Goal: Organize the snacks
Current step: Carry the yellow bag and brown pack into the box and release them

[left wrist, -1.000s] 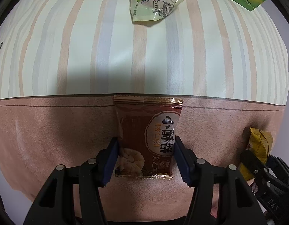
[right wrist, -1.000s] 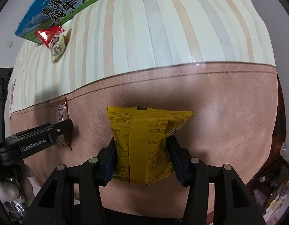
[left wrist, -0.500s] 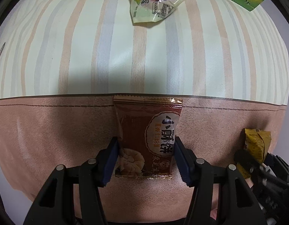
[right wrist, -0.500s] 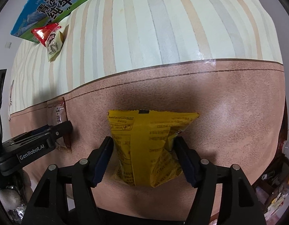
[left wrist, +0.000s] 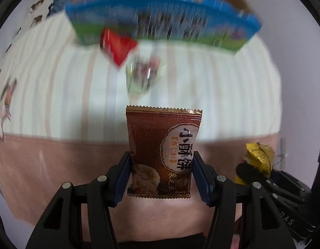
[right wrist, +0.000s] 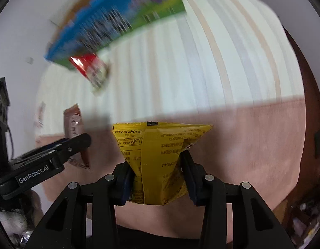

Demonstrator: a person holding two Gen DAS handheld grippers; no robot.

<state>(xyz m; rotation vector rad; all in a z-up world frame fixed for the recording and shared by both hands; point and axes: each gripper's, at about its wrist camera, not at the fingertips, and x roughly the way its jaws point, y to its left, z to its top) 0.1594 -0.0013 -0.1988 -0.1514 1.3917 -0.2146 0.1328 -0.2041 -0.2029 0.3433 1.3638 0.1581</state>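
My left gripper (left wrist: pixel 162 177) clamps the brown packet (left wrist: pixel 163 151); my right gripper (right wrist: pixel 157 181), just closing, pinches the yellow packet (right wrist: pixel 157 155).

Carton (left wrist: pixel 160 20) sits at the far end of the bed (left wrist: pixel 222 95), two small packets (left wrist: pixel 118 45) right in front of it, touching each other.

The cloth on the table (left wrist: pixel 222 95) is cream with tan and grey stripes, its near border plain pink. One packet (left wrist: pixel 163 153) is brown with gold edges — the other (right wrist: pixel 160 157) yellow (dark print). The box (left wrist: pixel 160 20) is blue and green.
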